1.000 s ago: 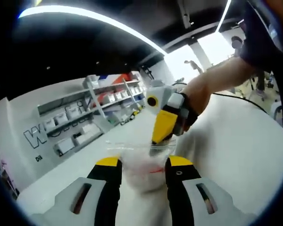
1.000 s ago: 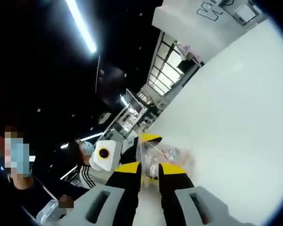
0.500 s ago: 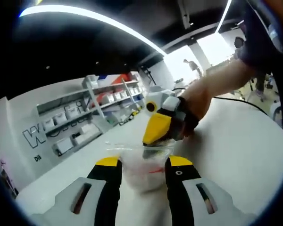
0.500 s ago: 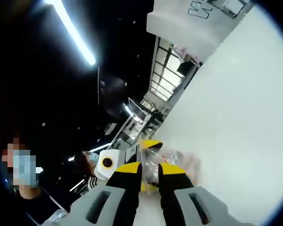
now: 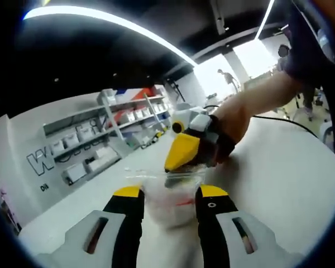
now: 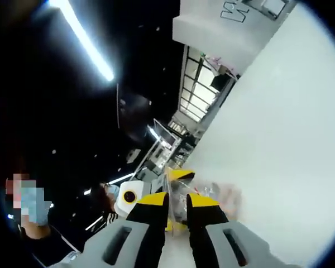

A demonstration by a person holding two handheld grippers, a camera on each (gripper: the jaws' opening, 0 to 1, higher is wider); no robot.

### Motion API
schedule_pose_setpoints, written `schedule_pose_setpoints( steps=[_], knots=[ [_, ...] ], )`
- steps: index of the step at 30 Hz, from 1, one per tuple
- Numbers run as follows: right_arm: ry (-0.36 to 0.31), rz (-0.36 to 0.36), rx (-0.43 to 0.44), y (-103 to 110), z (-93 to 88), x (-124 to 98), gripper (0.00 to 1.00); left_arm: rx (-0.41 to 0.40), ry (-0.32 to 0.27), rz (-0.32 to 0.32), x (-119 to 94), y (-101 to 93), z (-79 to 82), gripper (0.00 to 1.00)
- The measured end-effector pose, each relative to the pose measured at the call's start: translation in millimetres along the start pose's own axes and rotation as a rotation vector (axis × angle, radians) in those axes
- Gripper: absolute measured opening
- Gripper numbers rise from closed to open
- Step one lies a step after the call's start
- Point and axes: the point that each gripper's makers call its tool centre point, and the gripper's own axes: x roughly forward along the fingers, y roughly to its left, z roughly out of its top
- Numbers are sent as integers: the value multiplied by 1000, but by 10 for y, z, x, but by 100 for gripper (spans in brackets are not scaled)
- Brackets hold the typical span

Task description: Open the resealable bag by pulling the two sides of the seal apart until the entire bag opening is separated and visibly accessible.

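A clear resealable bag with reddish contents stands between the yellow-tipped jaws of my left gripper, which press on its two sides. Its top rim runs across just above the jaw tips. My right gripper, held by a hand, comes in from the upper right, and its yellow jaw slants down onto the bag's top rim. In the right gripper view, my right gripper has its jaws nearly together on the bag's upper edge, with the bag just beyond. The left gripper's yellow tip is at the bag's far side.
A wide white table lies under and around the bag. A low white wall with shelves of boxes runs along the table's far left. A person's forearm reaches in from the upper right. A cable lies on the table behind it.
The right gripper has tilted and shifted a little to the left over the bag's rim. The bag and my left jaws have stayed put.
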Motion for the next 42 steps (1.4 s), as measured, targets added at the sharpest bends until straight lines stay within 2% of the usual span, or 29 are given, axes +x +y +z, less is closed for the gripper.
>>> schedule_pose_setpoints(
  steps=[23,31,42],
  knots=[
    [-1,12,-6,40,-18,22,6,5,0,-5,-2,-20,3,37],
    [-7,21,-8,60,-11,27,0,7,1,-7,0,-17,1,36],
    [-30,28,29,49,46,27,0,7,5,-7,0,-13,-2,37]
  ],
)
